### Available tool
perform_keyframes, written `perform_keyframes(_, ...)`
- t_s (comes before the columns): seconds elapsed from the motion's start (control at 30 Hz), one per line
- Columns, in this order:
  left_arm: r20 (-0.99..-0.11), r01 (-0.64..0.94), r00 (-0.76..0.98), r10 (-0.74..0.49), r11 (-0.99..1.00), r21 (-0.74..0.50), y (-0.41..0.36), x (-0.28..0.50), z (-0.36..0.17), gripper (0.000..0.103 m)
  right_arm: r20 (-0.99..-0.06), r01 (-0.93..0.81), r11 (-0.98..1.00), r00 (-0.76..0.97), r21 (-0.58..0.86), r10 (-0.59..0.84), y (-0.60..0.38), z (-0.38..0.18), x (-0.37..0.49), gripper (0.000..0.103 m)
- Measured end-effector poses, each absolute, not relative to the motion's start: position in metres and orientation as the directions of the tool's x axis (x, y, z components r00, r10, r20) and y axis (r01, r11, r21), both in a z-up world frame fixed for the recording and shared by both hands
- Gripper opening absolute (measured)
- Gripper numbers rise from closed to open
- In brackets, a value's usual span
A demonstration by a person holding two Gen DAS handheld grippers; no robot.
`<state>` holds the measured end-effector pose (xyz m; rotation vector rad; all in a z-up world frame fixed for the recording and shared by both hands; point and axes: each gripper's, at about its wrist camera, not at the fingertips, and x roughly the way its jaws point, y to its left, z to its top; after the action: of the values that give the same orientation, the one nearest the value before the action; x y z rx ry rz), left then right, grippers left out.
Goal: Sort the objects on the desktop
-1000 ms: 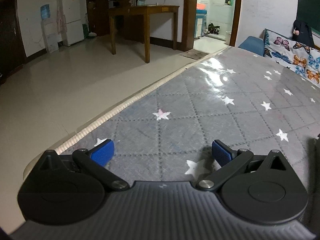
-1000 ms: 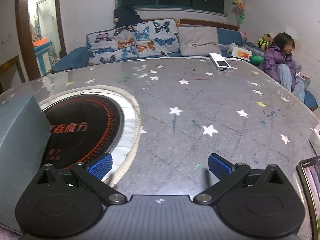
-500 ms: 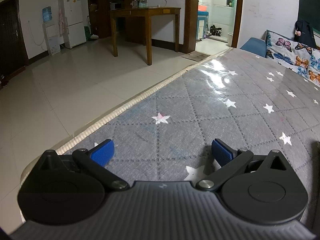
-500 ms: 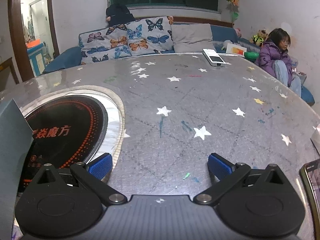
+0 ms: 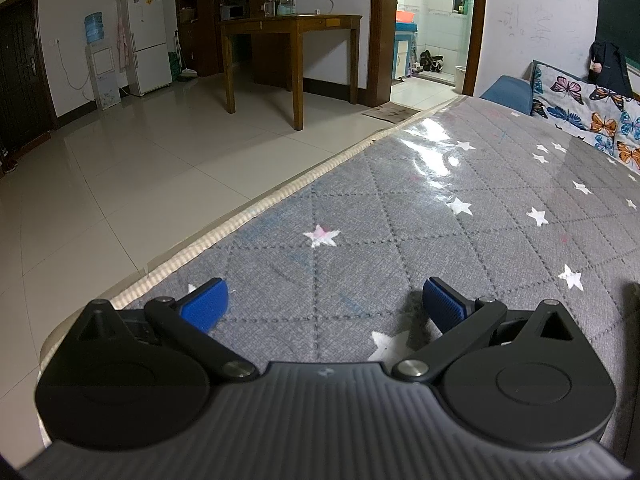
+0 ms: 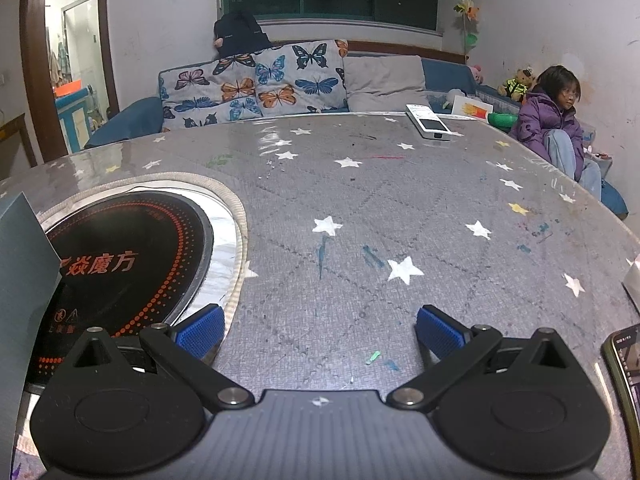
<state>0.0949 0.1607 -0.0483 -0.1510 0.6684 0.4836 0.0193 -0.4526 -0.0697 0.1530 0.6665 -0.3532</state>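
Left gripper [image 5: 322,300] has its blue-padded jaws spread wide with nothing between them; it hovers low over the near-left edge of the table [image 5: 460,216], which wears a grey quilted cover with white stars under a glossy clear sheet; beyond the table edge lie a tiled floor [image 5: 140,168], a wooden side table [image 5: 292,28], a white fridge [image 5: 146,40] and a water dispenser [image 5: 100,68]; no desktop object is in the left view apart from a dark sliver at the right border, too cropped to identify.

Right gripper [image 6: 320,330] is likewise gaping, holding nothing, jaws over bare cover just right of the round black induction hob [image 6: 132,256] sunk into the table; its left pad [image 6: 200,330] sits over the hob's pale rim; a grey-blue box [image 6: 24,280] stands at the far left, overlapping the hob's left side; a phone [image 6: 626,376] lies at the right edge just beside the gripper body, screen up, partly cut off; a white object [image 6: 634,280] pokes in above it, possibly a tissue pack, too cropped to say; a white remote-like device [image 6: 430,122] lies well apart at the far edge of the table, near the sofa; butterfly-print cushions [image 6: 256,84] line the sofa behind; a person in a purple jacket [image 6: 554,128] sits at far right; small green scrap [image 6: 373,357] on the cover between the jaws.
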Motion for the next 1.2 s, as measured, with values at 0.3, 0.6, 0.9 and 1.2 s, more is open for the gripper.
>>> perform_keyframes(0.3, -0.628, -0.477, 0.679, 0.381, 0.879, 0.018, 0.1586, 0.0945, -0.0469, 0.103, -0.628, 0.368, 0.929, 0.73, 0.029, -0.27, -0.4549, -0.0695, 0.0173, 0.103)
perform_keyframes(0.6, -0.628, -0.477, 0.678, 0.381, 0.879, 0.018, 0.1587, 0.0946, -0.0463, 0.103, -0.628, 0.368, 0.929, 0.73, 0.029, -0.27, -0.4571, -0.0683, 0.0149, 0.103)
perform_keyframes(0.9, -0.628, -0.477, 0.678, 0.381, 0.879, 0.018, 0.1589, 0.0943, -0.0462, 0.103, -0.628, 0.368, 0.929, 0.73, 0.028, -0.27, -0.4572, -0.0682, 0.0137, 0.103)
perform_keyframes(1.2, -0.628, -0.477, 0.678, 0.381, 0.879, 0.018, 0.1591, 0.0942, -0.0458, 0.103, -0.628, 0.369, 0.929, 0.73, 0.028, -0.271, -0.4543, -0.0696, 0.0163, 0.103)
